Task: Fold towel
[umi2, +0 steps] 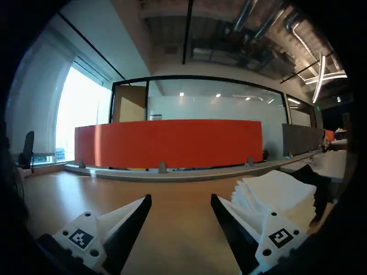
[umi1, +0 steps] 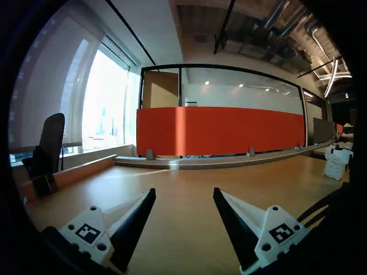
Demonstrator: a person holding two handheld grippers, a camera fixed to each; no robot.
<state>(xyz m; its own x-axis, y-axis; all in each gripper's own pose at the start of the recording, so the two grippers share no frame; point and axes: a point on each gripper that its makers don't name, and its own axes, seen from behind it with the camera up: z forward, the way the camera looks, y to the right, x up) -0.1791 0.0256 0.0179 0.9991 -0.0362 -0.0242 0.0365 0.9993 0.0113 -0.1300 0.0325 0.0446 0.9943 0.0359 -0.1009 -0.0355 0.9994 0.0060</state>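
the broad pale wooden table top [umi1: 183, 178] stretches ahead of both tools, bare in the stretch between and beyond their fingers. at its far edge stands a long orange partition panel [umi1: 220, 130] under glass.

the task's thing, a stack of folded white towels [umi2: 277, 192], lies on the table on the right of the right gripper view, just beyond that tool's right-hand finger. a small white pile [umi1: 335, 162] far off at the right edge of the left gripper view may be the same stack, but i cannot tell. a dark cloth [umi2: 319, 181] lies touching the back of the stack.

the right gripper [umi2: 180, 197] has its fingers spread wide with nothing between them. the left gripper [umi1: 183, 190] is likewise parted and empty, pointing at bare wood.

the likely trouble is the pick. the layers sit tight together, so a finger pushed in low could pinch several towels at once, or shove the whole stack sideways into the dark cloth. thin soft cloth also slips from a shallow pinch. the left tool looks well apart from the stack, so a one-sided lift may drag a towel out crooked.
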